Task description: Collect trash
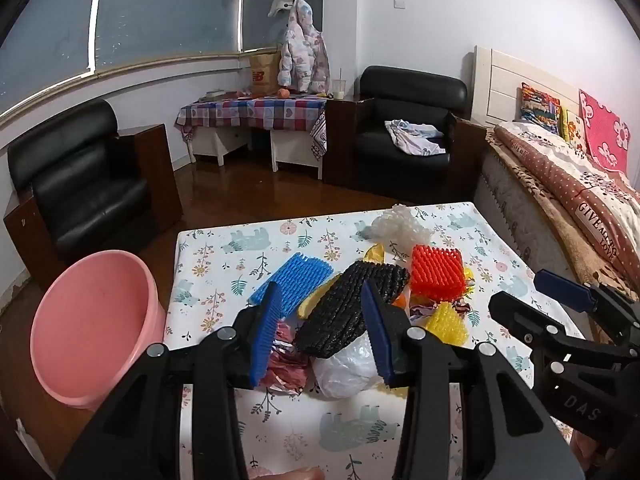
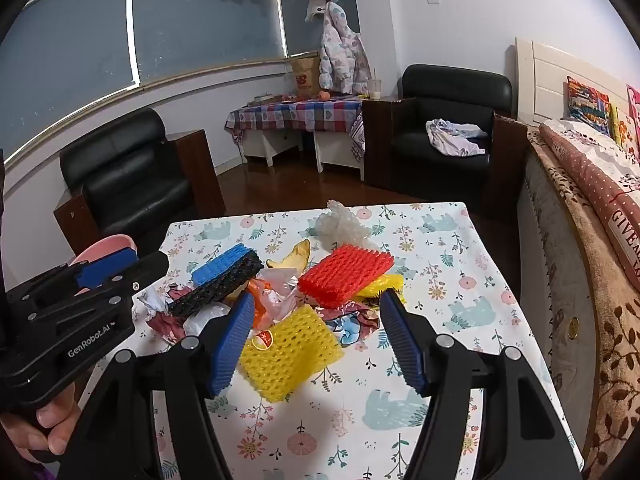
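Both claws hover above the trash pile, nothing gripped. Left claw [image 1: 320, 328] has its jaws spread, bracketing the black foam net [image 1: 348, 312] and the white plastic bag [image 1: 348, 372] under it, pads not touching as far as I can tell. Right claw [image 2: 320, 344] is wide open over the yellow foam net [image 2: 290, 360], which sits at the near edge of the pile, so likely the first pick for that side. Trash is all heaped mid-tabletop [image 2: 460, 320]: blue foam net [image 1: 292, 284] at 10 o'clock of the black one, red foam net [image 2: 346, 276] at 1 o'clock of the yellow, banana peel [image 2: 296, 258] and clear crumpled plastic [image 2: 340, 226] at 12, foil wrappers [image 1: 286, 364] underneath. Pink bin [image 1: 96, 328] stands on the floor at 9 o'clock, just beside the tabletop's left edge and below it; probably placed there so drops need only a short swing from the left claw. Open tabletop all around the pile, widest at 3 and 6 o'clock. Bed [image 2: 580, 240] closes off the 3 o'clock side. Claws sit near each other, so the risk is a clash if both dive at once.
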